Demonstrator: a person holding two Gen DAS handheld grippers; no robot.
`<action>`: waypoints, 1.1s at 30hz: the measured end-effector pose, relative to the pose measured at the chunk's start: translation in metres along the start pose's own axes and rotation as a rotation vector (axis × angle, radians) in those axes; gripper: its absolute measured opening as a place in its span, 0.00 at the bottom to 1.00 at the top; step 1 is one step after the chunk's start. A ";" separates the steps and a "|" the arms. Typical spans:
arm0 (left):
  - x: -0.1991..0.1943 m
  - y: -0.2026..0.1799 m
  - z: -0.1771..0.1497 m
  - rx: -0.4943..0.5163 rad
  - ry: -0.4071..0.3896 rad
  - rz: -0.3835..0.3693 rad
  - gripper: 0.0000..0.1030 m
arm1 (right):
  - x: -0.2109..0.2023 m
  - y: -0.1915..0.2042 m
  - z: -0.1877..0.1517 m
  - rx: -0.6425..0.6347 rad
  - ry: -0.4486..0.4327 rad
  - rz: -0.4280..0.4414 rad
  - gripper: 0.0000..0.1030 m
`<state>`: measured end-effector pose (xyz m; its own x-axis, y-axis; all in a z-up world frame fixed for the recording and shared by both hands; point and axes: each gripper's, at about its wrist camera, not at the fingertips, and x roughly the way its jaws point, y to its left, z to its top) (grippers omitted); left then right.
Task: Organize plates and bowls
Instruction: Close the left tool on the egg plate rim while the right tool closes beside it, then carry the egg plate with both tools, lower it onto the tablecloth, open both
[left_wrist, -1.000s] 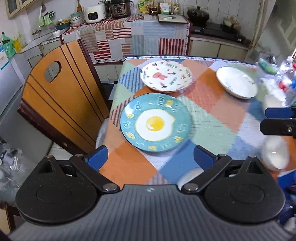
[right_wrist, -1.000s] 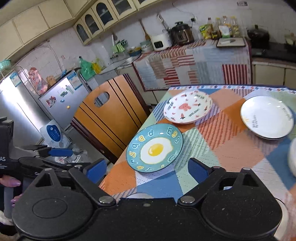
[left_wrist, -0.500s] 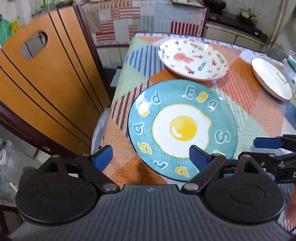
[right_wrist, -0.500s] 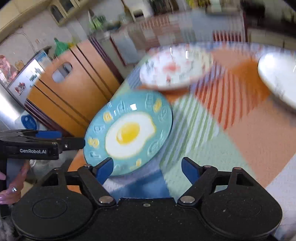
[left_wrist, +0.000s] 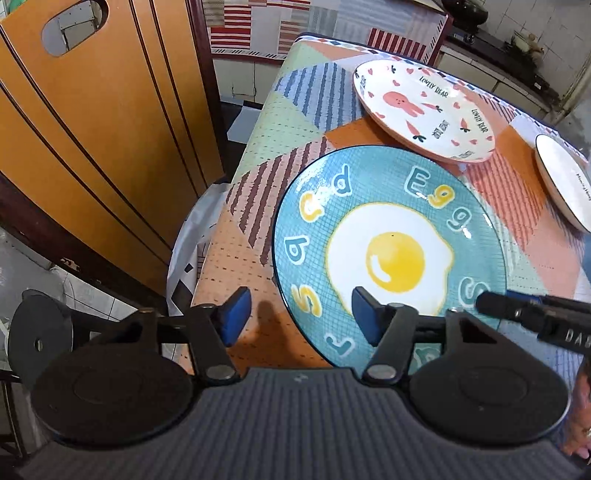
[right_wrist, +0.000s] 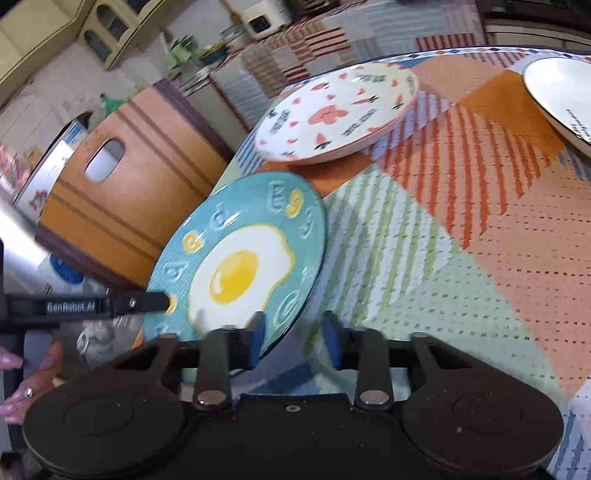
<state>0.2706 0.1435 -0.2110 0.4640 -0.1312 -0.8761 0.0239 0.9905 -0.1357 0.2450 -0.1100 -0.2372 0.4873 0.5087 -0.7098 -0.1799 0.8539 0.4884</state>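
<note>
A teal plate with a fried-egg picture (left_wrist: 391, 258) lies at the table's near left corner; it also shows in the right wrist view (right_wrist: 240, 266). My left gripper (left_wrist: 299, 319) is open and straddles the plate's near left rim. My right gripper (right_wrist: 295, 341) is open, partly narrowed, its jaws either side of the plate's near right rim. Behind lies a white plate with pink rabbit and carrots (left_wrist: 421, 107), also in the right wrist view (right_wrist: 336, 114). A white plate with a dark rim (left_wrist: 565, 181) lies at the far right, also in the right wrist view (right_wrist: 561, 96).
The table has a patchwork cloth (left_wrist: 258, 155). A wooden chair back (left_wrist: 92, 122) stands close to the table's left edge. A counter with a striped cloth (right_wrist: 295, 40) and appliances runs along the back wall.
Both grippers have moved down and in to the egg plate, one at each side of its near rim. The right gripper's jaws have narrowed.
</note>
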 end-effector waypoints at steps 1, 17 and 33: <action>0.001 0.000 0.000 -0.001 0.003 -0.007 0.49 | 0.001 -0.002 0.002 0.006 -0.004 0.013 0.17; 0.017 0.008 -0.001 -0.099 -0.004 -0.040 0.23 | 0.019 -0.008 0.009 0.007 -0.068 0.030 0.18; -0.050 -0.061 -0.018 0.094 -0.117 -0.078 0.24 | -0.068 -0.012 0.015 -0.110 -0.034 0.024 0.18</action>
<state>0.2304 0.0891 -0.1676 0.5576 -0.2076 -0.8038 0.1444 0.9777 -0.1524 0.2267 -0.1567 -0.1871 0.5102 0.5266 -0.6800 -0.2835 0.8494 0.4452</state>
